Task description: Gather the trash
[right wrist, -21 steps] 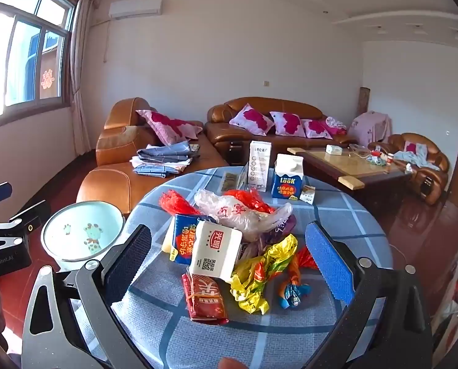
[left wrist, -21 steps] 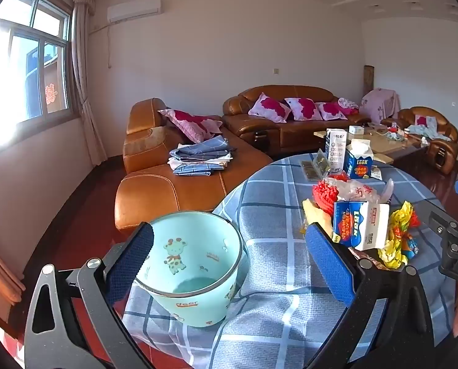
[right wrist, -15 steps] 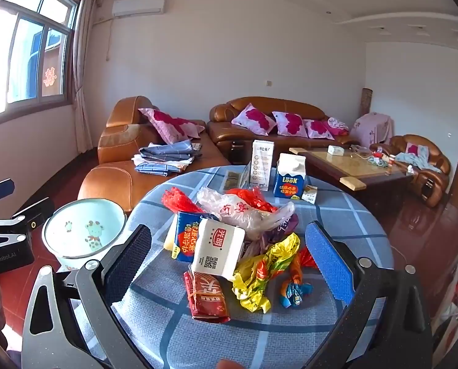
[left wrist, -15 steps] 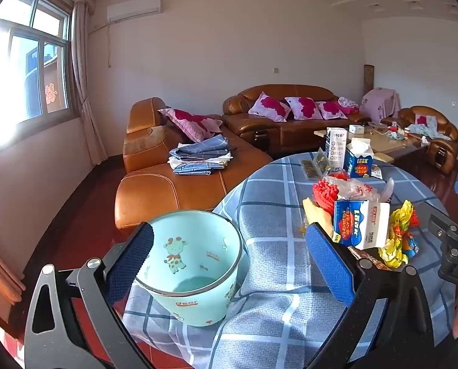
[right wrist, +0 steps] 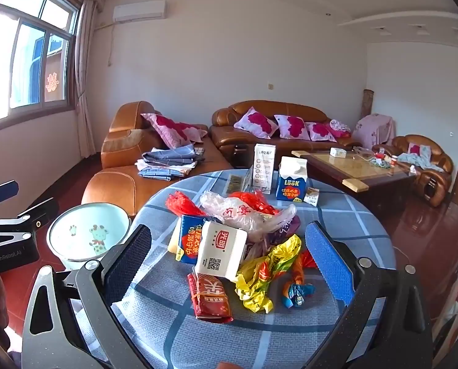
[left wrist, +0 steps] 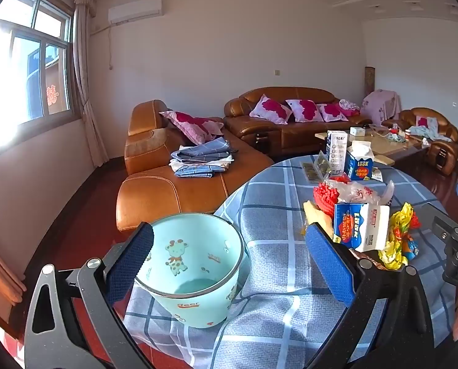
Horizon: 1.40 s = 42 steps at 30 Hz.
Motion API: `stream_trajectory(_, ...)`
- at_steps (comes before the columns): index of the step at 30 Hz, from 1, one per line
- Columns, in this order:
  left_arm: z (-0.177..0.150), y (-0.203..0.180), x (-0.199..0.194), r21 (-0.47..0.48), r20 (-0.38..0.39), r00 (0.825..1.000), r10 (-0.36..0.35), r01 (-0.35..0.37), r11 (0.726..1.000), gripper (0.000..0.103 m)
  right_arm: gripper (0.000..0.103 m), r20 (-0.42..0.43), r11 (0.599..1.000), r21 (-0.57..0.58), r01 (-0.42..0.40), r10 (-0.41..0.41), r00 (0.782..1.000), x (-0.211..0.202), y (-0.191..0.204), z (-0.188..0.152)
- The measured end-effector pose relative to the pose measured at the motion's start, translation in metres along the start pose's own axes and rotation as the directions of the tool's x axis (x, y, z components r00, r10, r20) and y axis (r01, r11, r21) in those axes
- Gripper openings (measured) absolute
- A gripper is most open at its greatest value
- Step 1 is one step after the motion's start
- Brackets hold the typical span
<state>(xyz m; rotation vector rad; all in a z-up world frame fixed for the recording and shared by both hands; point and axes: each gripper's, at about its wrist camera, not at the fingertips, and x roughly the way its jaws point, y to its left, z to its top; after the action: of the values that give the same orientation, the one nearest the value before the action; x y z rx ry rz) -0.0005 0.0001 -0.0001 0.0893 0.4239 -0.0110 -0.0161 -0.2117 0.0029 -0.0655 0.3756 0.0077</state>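
Observation:
A heap of trash lies on the round checked table (right wrist: 345,221): a white carton (right wrist: 221,252), a blue carton (right wrist: 189,240), a red packet (right wrist: 212,296), a yellow wrapper (right wrist: 265,270), a clear plastic bag (right wrist: 244,212). My right gripper (right wrist: 229,258) hovers open above and in front of the heap, nothing between its fingers. A mint green bin (left wrist: 195,264) with a giraffe print stands at the table's left edge. My left gripper (left wrist: 229,264) is open, framing the bin from above without touching it. The heap (left wrist: 361,227) shows right of it.
A blue Look milk carton (right wrist: 292,180) and a tall white box (right wrist: 263,167) stand at the table's far side. Brown leather sofas (right wrist: 259,132) with pink cushions, folded cloth (right wrist: 167,163) and a coffee table (right wrist: 355,166) lie beyond. Dark red floor surrounds the table.
Both views have shifted only slightly; the right gripper has edged a little closer over the heap. Both grippers stay open and nothing has been picked up.

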Motion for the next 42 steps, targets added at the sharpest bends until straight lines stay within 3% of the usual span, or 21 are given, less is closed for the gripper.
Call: stream_trajectory(42, 0.0052, 0.0045, -0.0050, -0.006, 0.017, 1.000, 0.014, -0.014, 1.000, 0.097, 0.099, 0.024, 1.000, 0.000, 0.000, 0.000, 1.000, -0.0092, 0.0027, 0.0010)
